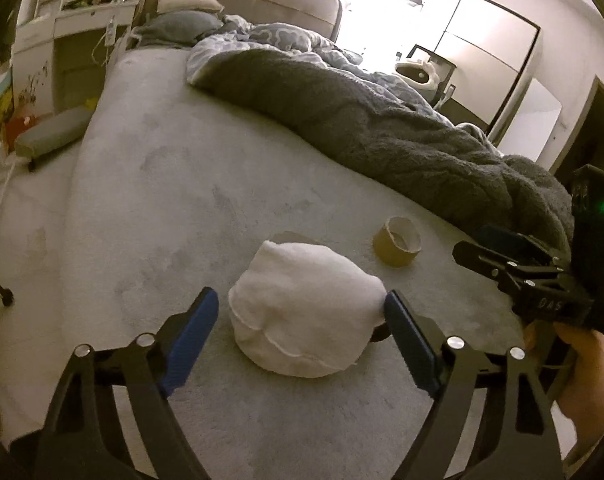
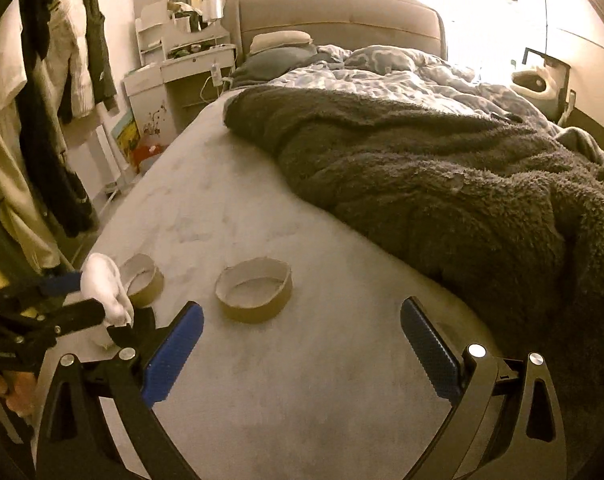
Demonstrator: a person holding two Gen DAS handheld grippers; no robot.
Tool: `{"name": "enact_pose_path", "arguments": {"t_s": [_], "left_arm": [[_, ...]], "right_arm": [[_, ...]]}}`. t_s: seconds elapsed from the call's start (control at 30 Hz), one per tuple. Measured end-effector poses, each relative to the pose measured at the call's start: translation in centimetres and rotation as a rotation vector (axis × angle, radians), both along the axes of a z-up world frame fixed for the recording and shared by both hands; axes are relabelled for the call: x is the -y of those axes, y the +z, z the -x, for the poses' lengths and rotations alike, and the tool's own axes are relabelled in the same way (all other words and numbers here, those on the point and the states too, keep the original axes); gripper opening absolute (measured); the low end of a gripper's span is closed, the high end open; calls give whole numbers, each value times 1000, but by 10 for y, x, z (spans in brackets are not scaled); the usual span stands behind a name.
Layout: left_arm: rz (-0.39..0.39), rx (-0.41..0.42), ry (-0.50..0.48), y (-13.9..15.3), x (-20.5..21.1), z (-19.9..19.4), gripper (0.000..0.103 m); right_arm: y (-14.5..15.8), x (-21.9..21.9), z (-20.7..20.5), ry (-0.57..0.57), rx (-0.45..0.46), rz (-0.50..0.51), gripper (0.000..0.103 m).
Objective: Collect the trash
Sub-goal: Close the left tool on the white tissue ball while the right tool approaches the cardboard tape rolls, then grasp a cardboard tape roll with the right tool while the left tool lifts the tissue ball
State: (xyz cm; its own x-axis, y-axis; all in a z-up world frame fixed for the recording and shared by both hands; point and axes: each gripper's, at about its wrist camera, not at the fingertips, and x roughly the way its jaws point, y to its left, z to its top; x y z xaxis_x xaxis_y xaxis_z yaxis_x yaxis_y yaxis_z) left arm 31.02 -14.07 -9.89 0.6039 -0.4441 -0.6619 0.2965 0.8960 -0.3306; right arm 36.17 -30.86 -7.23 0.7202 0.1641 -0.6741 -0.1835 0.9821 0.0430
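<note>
A crumpled white tissue wad (image 1: 302, 316) lies on the grey bed sheet (image 1: 181, 184). My left gripper (image 1: 302, 312) is open, its blue pads on either side of the wad; the right pad (image 1: 406, 336) touches it. In the right wrist view the wad (image 2: 105, 288) sits between the left gripper's pads. One empty cardboard tape ring (image 1: 398, 242) lies just beyond the wad, also in the right wrist view (image 2: 255, 288). A second ring (image 2: 143, 276) lies behind the wad. My right gripper (image 2: 302, 344) is open and empty, just short of the nearer ring.
A dark fluffy blanket (image 2: 442, 184) and a patterned duvet (image 2: 382, 72) cover the right half of the bed. Pillows (image 2: 279, 42) lie at the headboard. A white dressing table (image 2: 181, 60) and hanging clothes (image 2: 41, 100) stand to the left.
</note>
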Motion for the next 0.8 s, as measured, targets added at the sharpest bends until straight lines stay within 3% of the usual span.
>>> {"name": "enact_pose_path", "arguments": {"t_s": [0.4,0.5,0.8], "left_arm": [[3,-1,-18,-1,1,0,57],[15,7,-22,2,-2,1,54],[56,43,-31,15,-17,10,51]], "right_arm": [[-19,5,-20,-35,-59,-57,100],[-21,5,-25,-19,-70,-101,100],[-28,-14,-32,-5,-84,-88,100]]}}
